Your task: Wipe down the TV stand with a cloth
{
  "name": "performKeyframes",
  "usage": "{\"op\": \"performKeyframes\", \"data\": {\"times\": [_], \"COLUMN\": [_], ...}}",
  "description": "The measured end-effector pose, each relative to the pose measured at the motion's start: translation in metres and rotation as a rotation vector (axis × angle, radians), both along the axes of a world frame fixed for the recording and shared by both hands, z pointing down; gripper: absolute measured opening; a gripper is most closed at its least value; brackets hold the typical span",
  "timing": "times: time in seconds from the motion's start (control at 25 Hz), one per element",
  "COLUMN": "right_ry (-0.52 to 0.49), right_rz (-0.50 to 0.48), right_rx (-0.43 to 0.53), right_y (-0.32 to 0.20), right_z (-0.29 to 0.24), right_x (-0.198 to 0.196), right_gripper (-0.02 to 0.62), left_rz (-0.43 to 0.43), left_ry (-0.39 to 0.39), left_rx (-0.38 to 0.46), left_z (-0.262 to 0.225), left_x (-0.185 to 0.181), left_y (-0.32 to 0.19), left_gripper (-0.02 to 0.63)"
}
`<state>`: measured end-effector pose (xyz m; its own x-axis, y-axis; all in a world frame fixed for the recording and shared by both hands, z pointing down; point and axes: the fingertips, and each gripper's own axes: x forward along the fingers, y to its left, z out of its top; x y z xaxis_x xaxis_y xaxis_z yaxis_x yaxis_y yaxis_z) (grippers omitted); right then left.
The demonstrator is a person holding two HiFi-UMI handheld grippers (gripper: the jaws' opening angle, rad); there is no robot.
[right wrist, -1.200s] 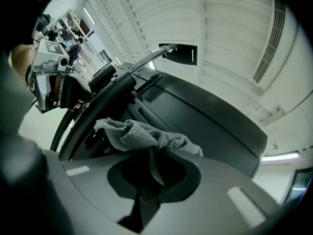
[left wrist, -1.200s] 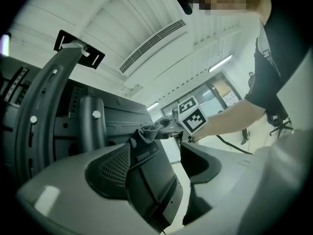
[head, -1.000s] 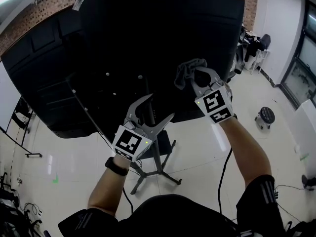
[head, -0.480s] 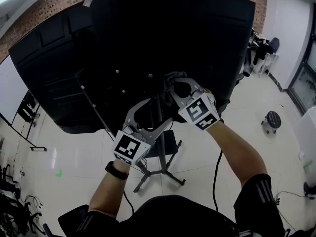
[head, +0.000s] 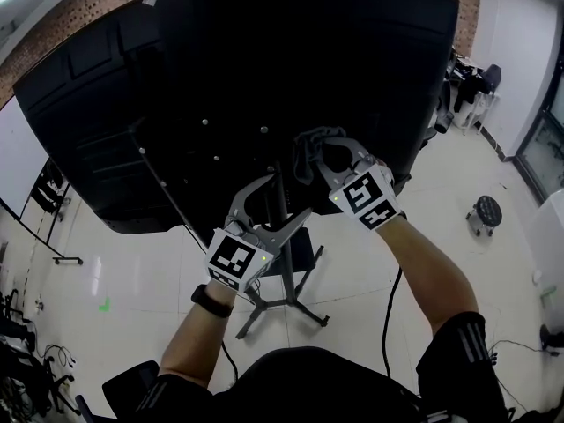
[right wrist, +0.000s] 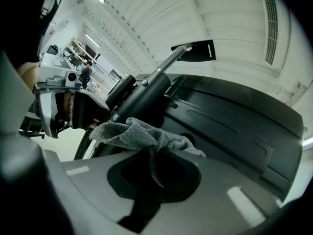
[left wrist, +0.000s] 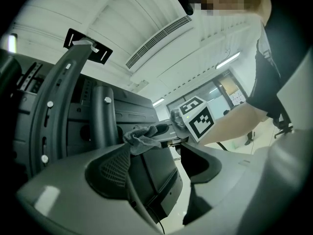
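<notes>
I look down on the back of a black TV (head: pixel 264 69) mounted on a stand with a dark pole (head: pixel 282 203) and splayed legs (head: pixel 284 310). My right gripper (head: pixel 328 148) is shut on a crumpled grey cloth (head: pixel 307 155), held against the TV's back right beside the pole. In the right gripper view the cloth (right wrist: pixel 142 133) bunches out of the closed jaws, next to the pole (right wrist: pixel 142 94). My left gripper (head: pixel 271 203) is open lower down, its fingers on either side of the pole, holding nothing. The left gripper view shows the cloth (left wrist: pixel 143 136) ahead.
A black cable (head: pixel 388 302) trails over the white tiled floor under my right arm. A small round stool (head: pixel 482 210) stands at the right. A brick wall (head: pixel 84 7) runs behind the TV. Cluttered furniture (head: pixel 467 86) sits at the far right.
My right gripper has carried the cloth left and down, from the TV's back to beside the pole. The left gripper has stayed at the pole.
</notes>
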<state>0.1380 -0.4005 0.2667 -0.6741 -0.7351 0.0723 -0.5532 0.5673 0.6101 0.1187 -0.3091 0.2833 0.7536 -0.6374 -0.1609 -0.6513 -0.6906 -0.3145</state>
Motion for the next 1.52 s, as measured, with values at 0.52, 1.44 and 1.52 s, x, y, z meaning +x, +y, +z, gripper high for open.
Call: {"op": "performKeyframes", "data": {"times": [0.52,1.44,1.52], "right_ry": [-0.015,-0.125,-0.118], "right_rz": [0.149,-0.072,-0.099], "right_rx": [-0.017,0.142,0.164], "right_y": [-0.013,0.070,0.083], "right_z": [0.010,-0.064,-0.072], "right_x": [0.081,-0.009,-0.029], "right_gripper": [0.031,0.031,0.031], "left_rz": [0.052,-0.061,-0.074], "left_ry": [-0.012,-0.007,-0.011], "left_rx": [-0.016,0.071,0.080], "left_z": [0.004,-0.025,-0.028], "left_x": [0.038,-0.035,-0.051], "left_y": [0.002,0.042,0.046], "left_gripper": [0.344,0.344,0.344]}}
